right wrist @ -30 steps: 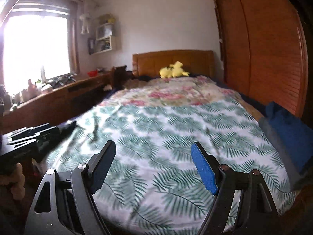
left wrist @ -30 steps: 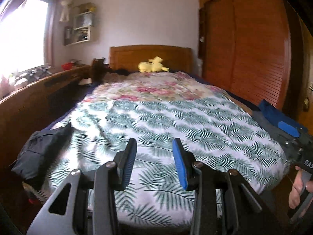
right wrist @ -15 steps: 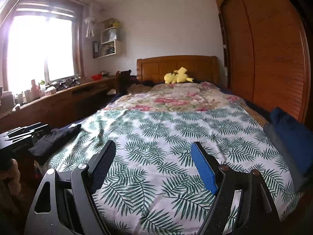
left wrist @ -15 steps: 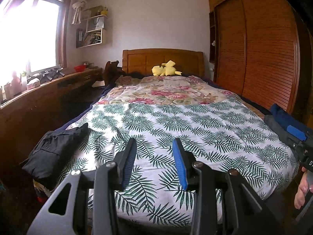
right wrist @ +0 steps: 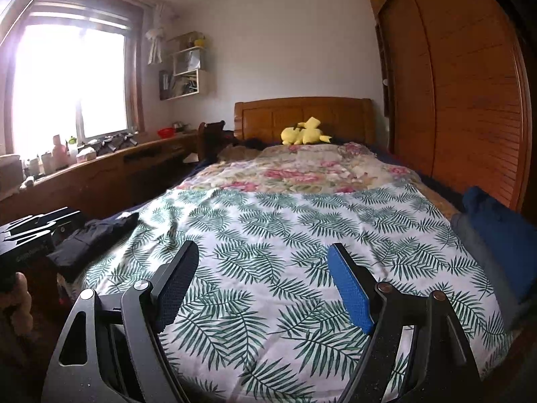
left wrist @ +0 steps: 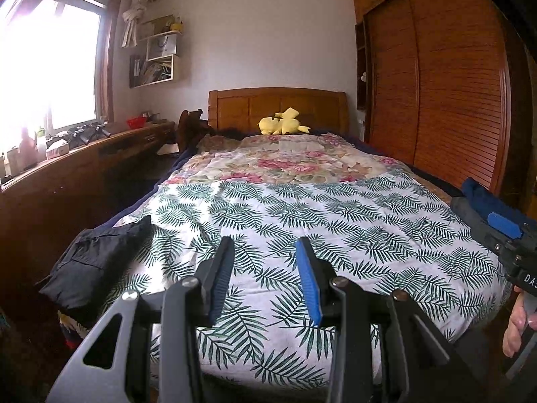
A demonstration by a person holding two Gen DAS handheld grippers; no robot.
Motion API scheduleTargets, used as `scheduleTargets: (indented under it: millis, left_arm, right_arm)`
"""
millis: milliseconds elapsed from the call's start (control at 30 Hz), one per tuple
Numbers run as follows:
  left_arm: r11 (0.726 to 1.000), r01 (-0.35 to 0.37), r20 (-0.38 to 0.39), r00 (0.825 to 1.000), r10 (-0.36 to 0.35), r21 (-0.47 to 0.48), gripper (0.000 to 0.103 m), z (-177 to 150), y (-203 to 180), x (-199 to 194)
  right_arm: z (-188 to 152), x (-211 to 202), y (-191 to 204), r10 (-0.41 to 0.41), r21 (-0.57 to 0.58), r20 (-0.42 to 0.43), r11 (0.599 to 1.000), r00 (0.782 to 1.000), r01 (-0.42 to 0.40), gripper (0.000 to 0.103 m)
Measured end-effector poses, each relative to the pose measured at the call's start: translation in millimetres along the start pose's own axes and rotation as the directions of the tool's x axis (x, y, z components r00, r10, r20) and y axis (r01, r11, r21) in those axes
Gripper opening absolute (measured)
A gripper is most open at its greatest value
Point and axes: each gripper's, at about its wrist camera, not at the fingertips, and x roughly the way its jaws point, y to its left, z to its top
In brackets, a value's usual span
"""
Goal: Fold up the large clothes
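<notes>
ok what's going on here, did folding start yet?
Not yet. A person holds both grippers above the foot of the bed, facing the headboard. The left gripper and right gripper are both open and empty. A dark garment lies bunched at the bed's left edge, and blue and grey clothes sit piled at the right edge. Neither gripper touches any of them. The leaf-print cover between the piles is bare, so a garment presumably gets picked next.

Home bedroom: quilted bed [left wrist: 302, 221], wooden wardrobe [left wrist: 436, 100], window [right wrist: 67, 80].
</notes>
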Motion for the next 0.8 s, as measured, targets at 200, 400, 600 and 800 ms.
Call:
scheduleTargets:
  millis: [200, 400, 600, 800]
  left_arm:
    - [1.000, 0.001, 0.005, 1.000, -0.001, 0.010, 0.036, 0.1, -3.6, -3.9]
    - [1.000, 0.001, 0.009, 1.000, -0.001, 0.022, 0.037, 1.5, -7.1, -6.9]
    - [1.000, 0.002, 0.011, 1.000, -0.002, 0.025, 0.037, 2.4, -7.5, -7.8]
    - [1.000, 0.005, 0.014, 1.000, -0.006, 0.025, 0.037, 4.1, -9.8, -8.7]
  right_arm:
    - [2.5, -1.8, -2.6, -0.005, 0.004, 0.000, 1.000, 1.000, 0.005, 0.081]
    - [2.5, -2.7, -5.4, -0.008, 0.006, 0.000, 1.000, 1.000, 0.008, 0.081]
    - [2.5, -2.4, -6.1, -0.009, 0.004, 0.001, 1.000, 1.000, 0.009, 0.081]
    - [2.4, -2.6, -6.3, -0.009, 0.005, 0.003, 1.000, 1.000, 0.009, 0.081]
